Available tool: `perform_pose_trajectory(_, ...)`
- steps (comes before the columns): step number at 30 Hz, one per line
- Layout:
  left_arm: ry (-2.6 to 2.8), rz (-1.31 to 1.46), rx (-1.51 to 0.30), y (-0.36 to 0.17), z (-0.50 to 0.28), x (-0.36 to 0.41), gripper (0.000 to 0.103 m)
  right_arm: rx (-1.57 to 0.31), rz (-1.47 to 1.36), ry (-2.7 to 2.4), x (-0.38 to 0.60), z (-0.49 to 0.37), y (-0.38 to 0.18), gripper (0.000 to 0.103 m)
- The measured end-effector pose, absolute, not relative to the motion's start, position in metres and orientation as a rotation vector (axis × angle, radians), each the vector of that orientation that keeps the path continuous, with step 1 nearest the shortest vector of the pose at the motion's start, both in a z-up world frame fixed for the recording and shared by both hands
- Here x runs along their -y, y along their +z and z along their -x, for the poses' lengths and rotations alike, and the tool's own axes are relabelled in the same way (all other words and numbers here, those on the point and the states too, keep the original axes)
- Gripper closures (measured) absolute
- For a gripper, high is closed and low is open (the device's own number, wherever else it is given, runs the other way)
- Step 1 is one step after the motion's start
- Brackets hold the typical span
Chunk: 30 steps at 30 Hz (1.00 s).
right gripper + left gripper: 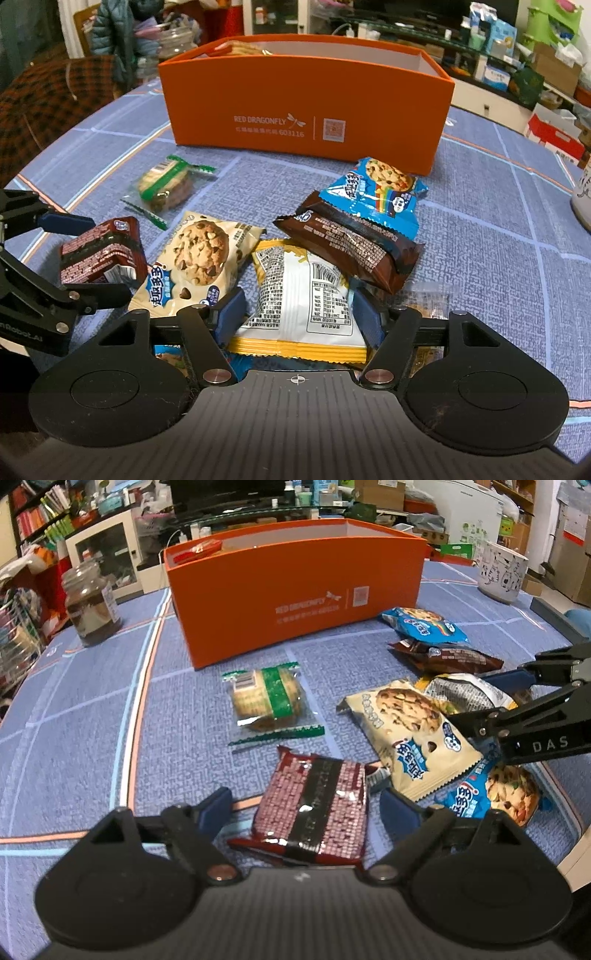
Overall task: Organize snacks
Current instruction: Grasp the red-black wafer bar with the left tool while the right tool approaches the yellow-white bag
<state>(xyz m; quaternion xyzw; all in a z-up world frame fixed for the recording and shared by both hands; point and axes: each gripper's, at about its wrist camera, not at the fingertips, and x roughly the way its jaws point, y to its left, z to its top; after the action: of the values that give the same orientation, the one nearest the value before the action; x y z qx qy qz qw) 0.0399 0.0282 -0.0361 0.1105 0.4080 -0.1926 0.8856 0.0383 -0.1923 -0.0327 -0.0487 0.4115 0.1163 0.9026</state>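
Left tool (303,808) and right tool (297,306): matte black linkages, blue finger pads (231,308), silver pivot screws, ribbed grey body

"RED DRAGONFLY" is printed in white on the front of the orange box (306,110), with the number "603116" beneath it and a QR code beside it. "DAS" is read on the right hand-held gripper (480,701), and "Robot.AI" on the left hand-held gripper (92,254). Packet lettering is not legible.

A lived-in home room, cluttered all round. Packed bookshelves (40,513) and a white cabinet (107,550) stand behind the table (92,709) with its blue cloth. Cardboard boxes (380,494), a jacket (110,33) over a chair and a glass jar (90,603) crowd the edges.
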Motion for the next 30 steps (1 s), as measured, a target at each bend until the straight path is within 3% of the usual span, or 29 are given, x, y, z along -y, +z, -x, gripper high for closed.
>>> perform_pose_trajectory(5, -0.406, -0.228, -0.854, -0.0358, -0.0393, -0.0266, 0.013, -0.860, 0.099, 0.239, 0.1926, -0.0381, -0.0316, 0.049)
perform_pose_trajectory(11, -0.426, -0.230, -0.856, -0.0344, -0.0375, -0.0250, 0.020, -0.866, 0.092, 0.233, 0.1940, -0.0388, -0.0298, 0.058)
perform_pose_trajectory(21, -0.438, -0.226, -0.856, -0.0331, -0.0358, -0.0266, 0.026, -0.865, 0.095, 0.229, 0.1925, -0.0383, -0.0298, 0.059)
perform_pose_trajectory(25, -0.442, -0.213, -0.863, -0.0315, -0.0367, -0.0305, 0.036, -0.865, 0.095, 0.229, 0.1926, -0.0385, -0.0295, 0.059)
perform_pose_trajectory(30, -0.449, -0.210, -0.863, -0.0311, -0.0360, -0.0308, 0.038, -0.866, 0.097, 0.230, 0.1920, -0.0389, -0.0292, 0.059)
